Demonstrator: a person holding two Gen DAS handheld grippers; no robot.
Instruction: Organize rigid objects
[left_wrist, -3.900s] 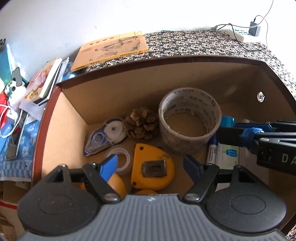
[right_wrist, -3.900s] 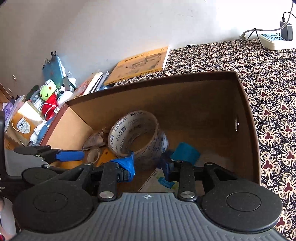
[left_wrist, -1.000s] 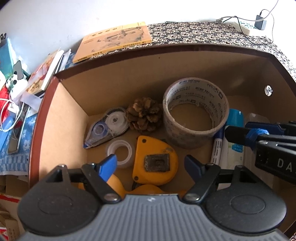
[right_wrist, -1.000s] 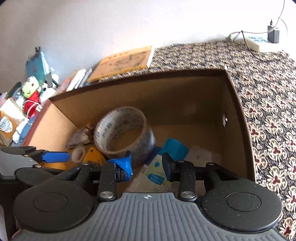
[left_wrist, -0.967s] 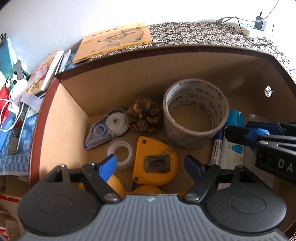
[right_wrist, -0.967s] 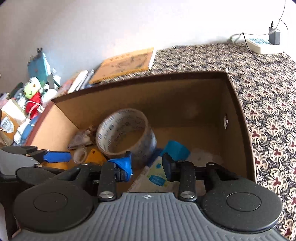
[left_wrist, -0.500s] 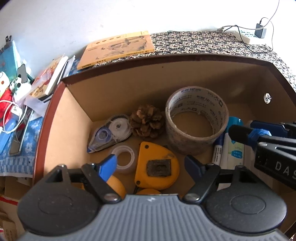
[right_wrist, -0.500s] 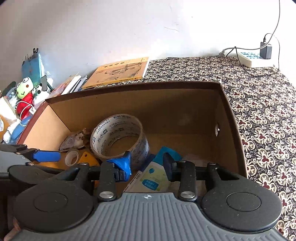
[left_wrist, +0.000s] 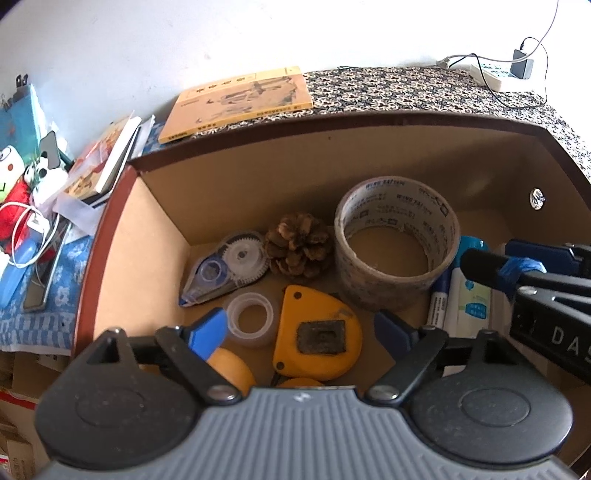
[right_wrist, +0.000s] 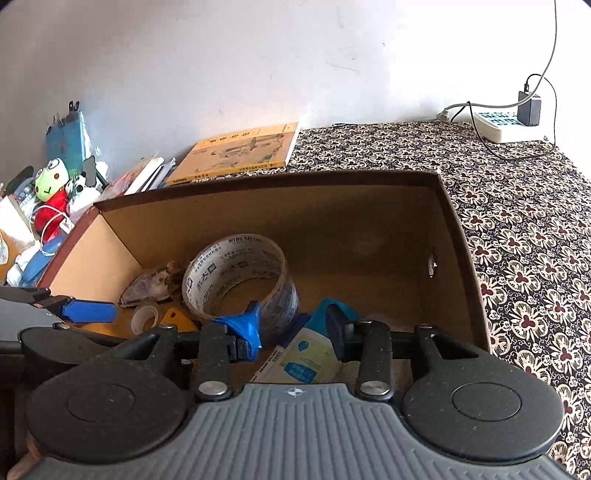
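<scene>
Both handheld grippers hang over the open brown cardboard box (left_wrist: 155, 229) that stands on the patterned black-and-cream cloth (right_wrist: 524, 236). Left gripper (left_wrist: 299, 328): jaws spread wide and opening, blue-padded fingertips (left_wrist: 207, 330) apart, nothing pressed between them; below the gap lies the yellow rounded tape-measure case (left_wrist: 317, 339). Right gripper (right_wrist: 293, 328): jaws narrowly apart and opening, clamped on nothing; beneath them lies the white tube with blue label and blue cap (right_wrist: 306, 354), beside a blue-bodied marker (left_wrist: 437, 302). Box contents, all on the floor: large roll of printed clear packing tape (left_wrist: 397, 243) resting flat near the middle; brown pine cone (left_wrist: 297, 245) just left of it; transparent correction-tape dispenser (left_wrist: 225, 267) touching the cone's left side; small clear tape roll (left_wrist: 251, 319) just beside the yellow case; orange rounded objects (left_wrist: 229, 369) at the near wall, partly hidden by the left gripper. Outside the box, a yellow book (right_wrist: 236, 151) lies flat on the cloth behind it.
</scene>
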